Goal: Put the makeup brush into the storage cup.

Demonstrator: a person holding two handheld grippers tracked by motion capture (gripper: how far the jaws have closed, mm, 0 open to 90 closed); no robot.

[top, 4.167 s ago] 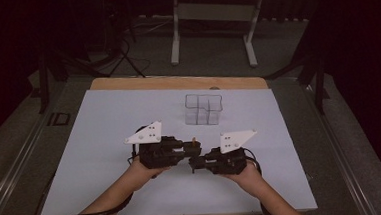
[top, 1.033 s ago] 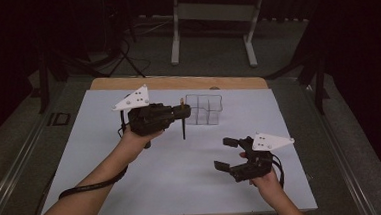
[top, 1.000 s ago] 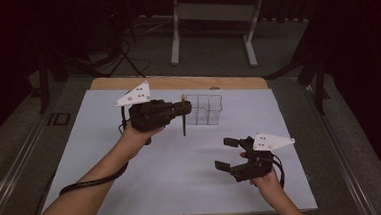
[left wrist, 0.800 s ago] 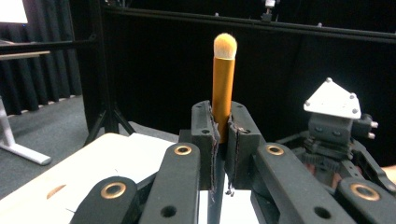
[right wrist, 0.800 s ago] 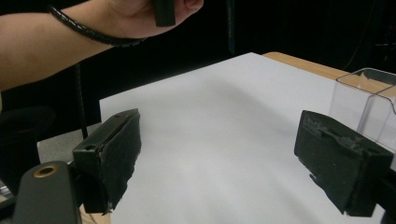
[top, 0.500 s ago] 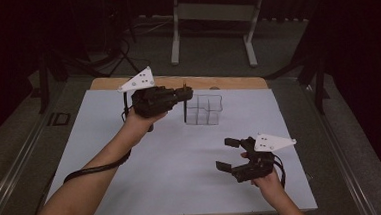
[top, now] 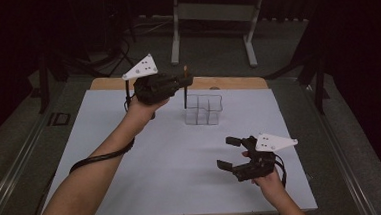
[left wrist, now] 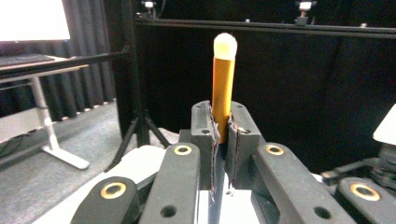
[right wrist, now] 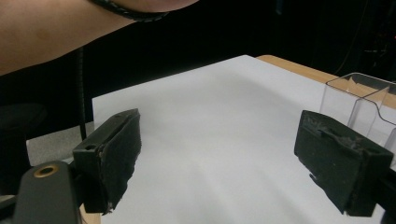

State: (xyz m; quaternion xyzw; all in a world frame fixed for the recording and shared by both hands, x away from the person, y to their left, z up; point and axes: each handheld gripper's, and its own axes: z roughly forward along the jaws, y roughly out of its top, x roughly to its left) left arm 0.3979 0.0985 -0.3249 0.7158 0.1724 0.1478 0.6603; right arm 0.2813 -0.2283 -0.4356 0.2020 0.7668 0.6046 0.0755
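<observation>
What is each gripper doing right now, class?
Left gripper: closed on the pencil, held upright.
Right gripper: open, holding nothing.

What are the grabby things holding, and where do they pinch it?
The left gripper pinches an upright pencil partway down its shaft, below the eraser end; its dark lower part hangs by the clear organizer. The right gripper is open and holds nothing.

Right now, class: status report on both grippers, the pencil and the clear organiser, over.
Left gripper shut on pencil, upright, beside the organiser. Right gripper open, nothing between the jaws, low over the table. Nothing in the way.
</observation>
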